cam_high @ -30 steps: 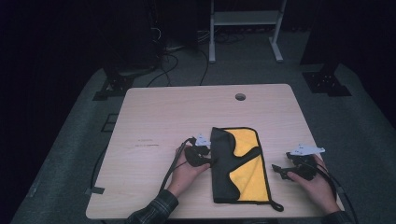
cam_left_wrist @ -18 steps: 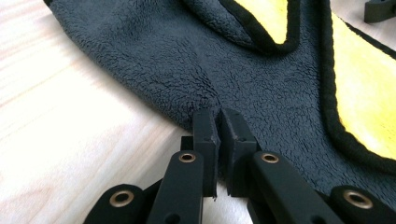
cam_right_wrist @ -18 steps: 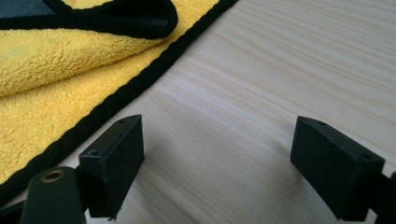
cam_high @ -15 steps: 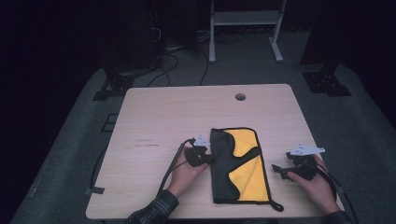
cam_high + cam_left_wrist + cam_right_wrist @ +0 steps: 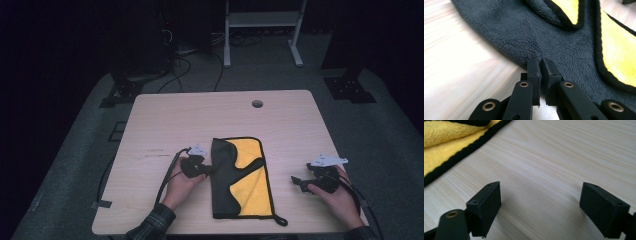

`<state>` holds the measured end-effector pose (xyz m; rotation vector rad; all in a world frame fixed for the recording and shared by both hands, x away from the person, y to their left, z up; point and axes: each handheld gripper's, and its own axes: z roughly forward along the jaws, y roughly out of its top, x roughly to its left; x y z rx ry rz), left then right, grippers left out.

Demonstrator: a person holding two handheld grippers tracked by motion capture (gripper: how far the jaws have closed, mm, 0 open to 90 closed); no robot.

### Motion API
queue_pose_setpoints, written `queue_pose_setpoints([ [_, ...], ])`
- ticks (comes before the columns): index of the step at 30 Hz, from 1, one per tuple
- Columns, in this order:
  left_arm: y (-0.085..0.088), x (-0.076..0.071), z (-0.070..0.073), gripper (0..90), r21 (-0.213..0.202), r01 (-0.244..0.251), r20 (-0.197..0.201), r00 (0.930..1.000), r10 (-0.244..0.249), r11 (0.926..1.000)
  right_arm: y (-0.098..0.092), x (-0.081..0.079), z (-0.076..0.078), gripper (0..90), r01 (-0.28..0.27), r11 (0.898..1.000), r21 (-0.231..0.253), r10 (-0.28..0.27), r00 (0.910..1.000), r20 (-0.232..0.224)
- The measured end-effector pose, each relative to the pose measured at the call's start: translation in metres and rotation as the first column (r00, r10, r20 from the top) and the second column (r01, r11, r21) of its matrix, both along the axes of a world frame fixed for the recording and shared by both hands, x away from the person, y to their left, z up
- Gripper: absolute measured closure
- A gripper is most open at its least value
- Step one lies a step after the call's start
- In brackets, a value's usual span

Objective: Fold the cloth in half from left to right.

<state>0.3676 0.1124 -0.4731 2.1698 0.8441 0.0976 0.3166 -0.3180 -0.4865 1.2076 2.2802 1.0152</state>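
Note:
A cloth, dark grey on one face and yellow on the other with black trim, lies half folded on the wooden table. My left gripper sits at the cloth's left edge. In the left gripper view its jaws are shut on the edge of the grey fleece, which puckers toward the tips. My right gripper rests to the right of the cloth, apart from it. In the right gripper view it stands open over bare wood, with the yellow cloth corner at the upper left.
A round cable hole sits near the table's far edge. A loop of black cord trails from the cloth's near right corner. Beyond the table, a dark floor holds cables and a white stand.
The left gripper's jaws closed on the cloth's left edge, then moved left, dragging the whole cloth a little leftward. The right hand stayed still.

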Motion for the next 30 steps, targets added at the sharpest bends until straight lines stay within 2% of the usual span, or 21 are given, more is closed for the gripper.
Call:
queue_pose_setpoints([
  [5,0.016,0.005,0.001,84.8,0.01,-0.026,0.003,0.9997,0.026,0.9996,0.0,0.0,0.0,16.2,0.0,1.0,0.0,0.0,1.0,0.0],
  [10,0.018,-0.001,0.002,84.9,0.027,-0.019,0.014,0.9997,0.019,0.9995,0.0,0.0,0.0,16.2,0.0,1.0,0.0,0.0,1.0,0.0],
  [13,0.021,-0.003,0.0,84.3,0.005,-0.032,0.005,0.9995,0.032,0.9995,0.0,0.0,0.0,16.2,0.0,1.0,0.0,0.0,1.0,0.0],
  [15,0.021,-0.003,0.0,83.7,0.006,-0.037,0.005,0.9993,0.037,0.9993,0.0,0.0,0.0,16.2,0.0,1.0,0.0,0.0,1.0,0.0],
  [16,0.021,-0.004,0.001,77.0,0.017,-0.038,0.015,0.9992,0.038,0.9991,0.0,0.0,0.0,16.2,0.0,1.0,0.0,0.0,1.0,0.0],
  [17,0.021,-0.004,0.002,77.0,0.031,-0.043,0.026,0.9988,0.042,0.9986,0.0,0.0,0.0,16.2,0.0,1.0,0.0,0.0,1.0,0.0],
  [18,0.022,-0.005,0.004,60.2,0.053,-0.063,0.056,0.9966,0.06,0.9966,0.0,0.0,0.0,16.2,0.0,1.0,0.0,0.0,1.0,0.0],
  [19,0.022,-0.005,0.004,55.5,0.053,-0.063,0.056,0.9966,0.06,0.9966,0.0,0.0,0.0,16.1,0.0,1.0,0.0,0.0,1.0,0.0],
  [20,0.023,-0.006,0.004,55.5,0.052,-0.074,0.065,0.9954,0.071,0.9959,0.0,0.0,0.0,16.1,0.0,1.0,0.0,0.0,1.0,0.0],
  [21,0.026,-0.008,0.006,45.2,0.056,-0.078,0.076,0.9944,0.073,0.9954,0.0,0.0,0.0,15.9,0.001,1.0,-0.001,-0.001,1.0,-0.001],
  [23,0.028,-0.009,0.007,42.3,0.056,-0.077,0.08,0.9941,0.073,0.9955,0.0,0.0,0.0,15.9,0.001,1.0,-0.001,-0.001,1.0,-0.001],
  [25,0.033,-0.011,0.009,32.7,0.055,-0.083,0.093,0.9926,0.077,0.9951,0.0,0.0,0.0,15.9,0.001,1.0,-0.001,-0.001,1.0,-0.001],
  [26,0.036,-0.012,0.01,32.7,0.057,-0.084,0.094,0.9924,0.079,0.9948,0.0,0.0,0.0,15.9,0.001,1.0,-0.001,-0.001,1.0,-0.001],
  [27,0.043,-0.014,0.011,27.5,0.064,-0.1,0.104,0.9902,0.093,0.9929,0.0,0.0,0.0,15.9,0.0,1.0,-0.001,0.0,1.0,0.0],
  [30,0.053,-0.017,0.012,25.3,0.064,-0.112,0.106,0.9888,0.105,0.9916,0.0,0.0,0.0,15.8,-0.001,1.0,-0.002,0.001,1.0,0.0],
])
